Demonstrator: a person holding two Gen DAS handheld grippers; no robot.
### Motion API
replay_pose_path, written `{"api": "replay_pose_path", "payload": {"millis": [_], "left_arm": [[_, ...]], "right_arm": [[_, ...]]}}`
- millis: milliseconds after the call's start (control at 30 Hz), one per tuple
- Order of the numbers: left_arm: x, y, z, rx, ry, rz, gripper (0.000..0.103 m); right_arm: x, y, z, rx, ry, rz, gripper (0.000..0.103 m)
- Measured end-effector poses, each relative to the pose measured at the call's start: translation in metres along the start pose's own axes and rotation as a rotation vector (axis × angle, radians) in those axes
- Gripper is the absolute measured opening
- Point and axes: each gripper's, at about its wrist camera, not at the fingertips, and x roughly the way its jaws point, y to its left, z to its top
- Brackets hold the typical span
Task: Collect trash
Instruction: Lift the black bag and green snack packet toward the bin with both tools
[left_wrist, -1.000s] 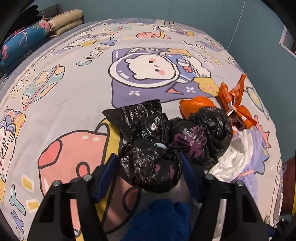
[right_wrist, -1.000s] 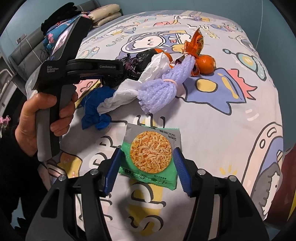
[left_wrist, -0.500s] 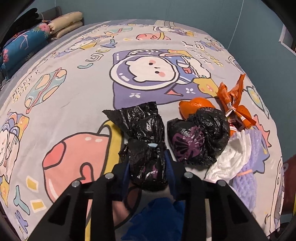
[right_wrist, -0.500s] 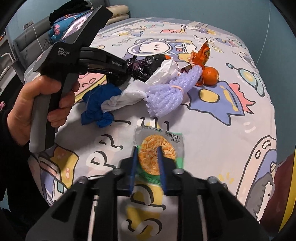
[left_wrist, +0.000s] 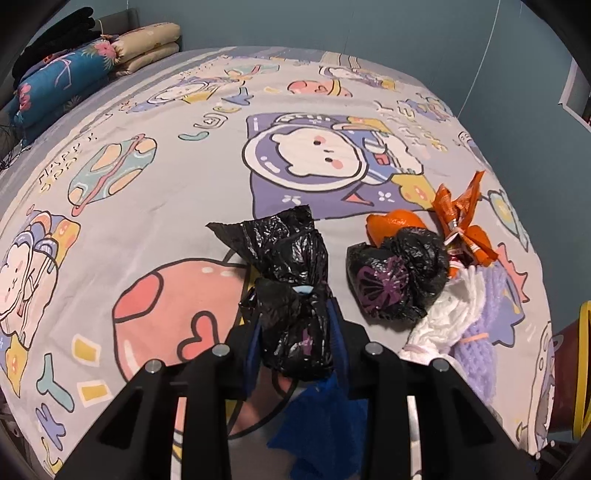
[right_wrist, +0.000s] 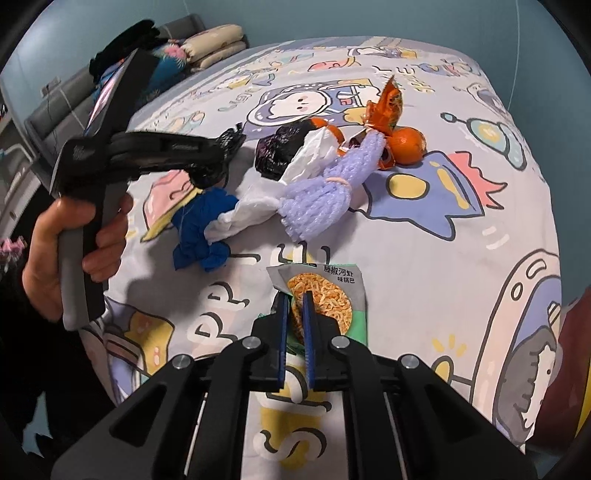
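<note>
My left gripper (left_wrist: 295, 325) is shut on a crumpled black plastic bag (left_wrist: 291, 295) and holds it just above the cartoon bedsheet (left_wrist: 147, 206). My right gripper (right_wrist: 294, 302) is shut on a green snack packet (right_wrist: 325, 291), pinching its near edge so it folds up off the sheet. A second black bag (left_wrist: 395, 277) lies to the right of the held one. The left gripper's body (right_wrist: 147, 151) shows in the right wrist view, held by a hand.
On the bed lie a blue cloth (right_wrist: 201, 232), a white bag (right_wrist: 266, 199), purple foam netting (right_wrist: 325, 192), an orange wrapper (right_wrist: 384, 107) and oranges (right_wrist: 406, 144). Pillows (left_wrist: 110, 55) lie at the far left. The bed's edge is close on the right.
Both grippers have closed: the left on the black bag, the right on the snack packet. Both pieces have lifted slightly, and the packet now bends up between the fingers.
</note>
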Motion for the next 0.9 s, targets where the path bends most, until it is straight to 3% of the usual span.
{"api": "replay_pose_path", "payload": {"millis": [900], "left_arm": [[-0.081, 0.001, -0.015, 0.011, -0.103, -0.077, 0.03]], "right_arm": [[-0.064, -0.007, 0.01, 0.064, -0.099, 0.046, 0.007]]}}
